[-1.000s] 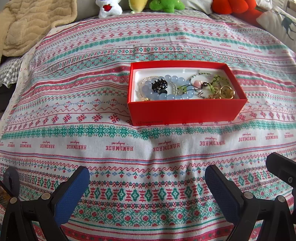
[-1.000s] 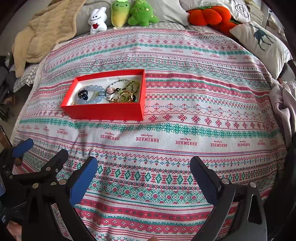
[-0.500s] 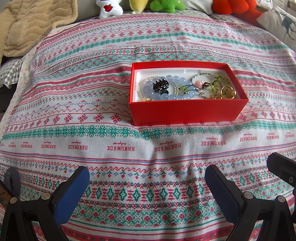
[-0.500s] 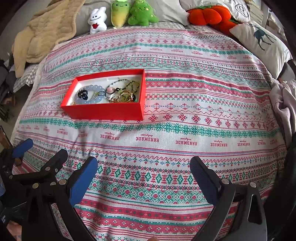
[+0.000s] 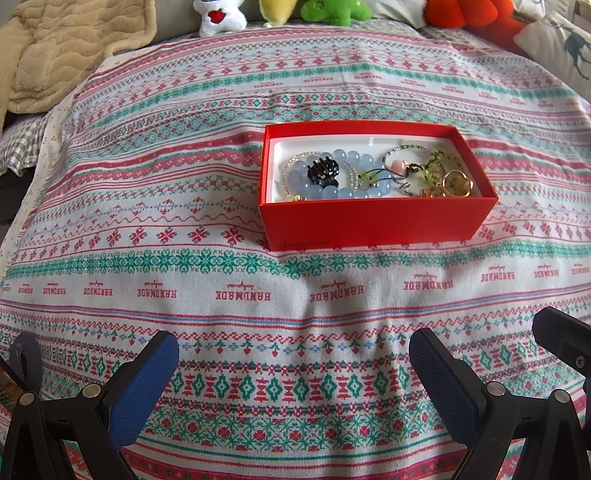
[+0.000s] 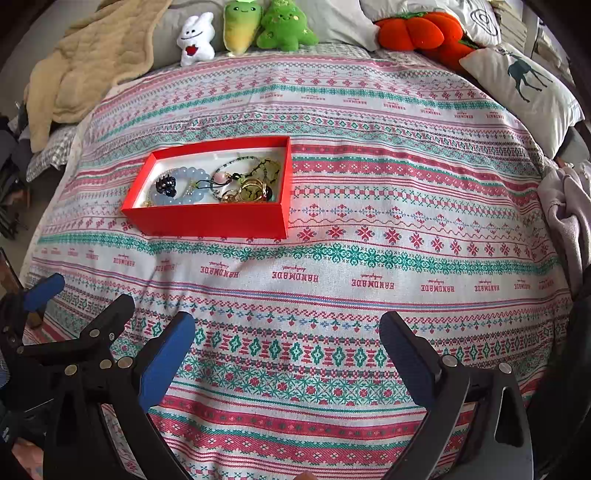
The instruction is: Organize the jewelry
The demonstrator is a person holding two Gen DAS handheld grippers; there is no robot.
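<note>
A red box [image 5: 376, 225] [image 6: 210, 221] with a white lining sits on a patterned bedspread. Inside lie a pale blue bead bracelet [image 5: 351, 192] [image 6: 184, 173], a black hair claw [image 5: 323, 170] [image 6: 165, 184], a green bead bracelet [image 5: 436, 162], a gold ring piece [image 5: 458, 182] [image 6: 253, 190] and thin chains, tangled together. My left gripper [image 5: 293, 363] is open and empty, well in front of the box. My right gripper [image 6: 286, 349] is open and empty, in front and right of the box. The left gripper also shows at the right wrist view's left edge [image 6: 79, 306].
Plush toys [image 6: 195, 38] [image 6: 284, 26] and an orange pumpkin cushion [image 6: 417, 29] line the far edge. A beige blanket [image 6: 85, 66] lies at the far left, a deer pillow [image 6: 524, 81] at the far right, and crumpled cloth [image 6: 565, 210] at the right edge.
The left wrist view has shifted very slightly, so the box sits a touch further right. Both grippers stay open and nothing in the box has moved.
</note>
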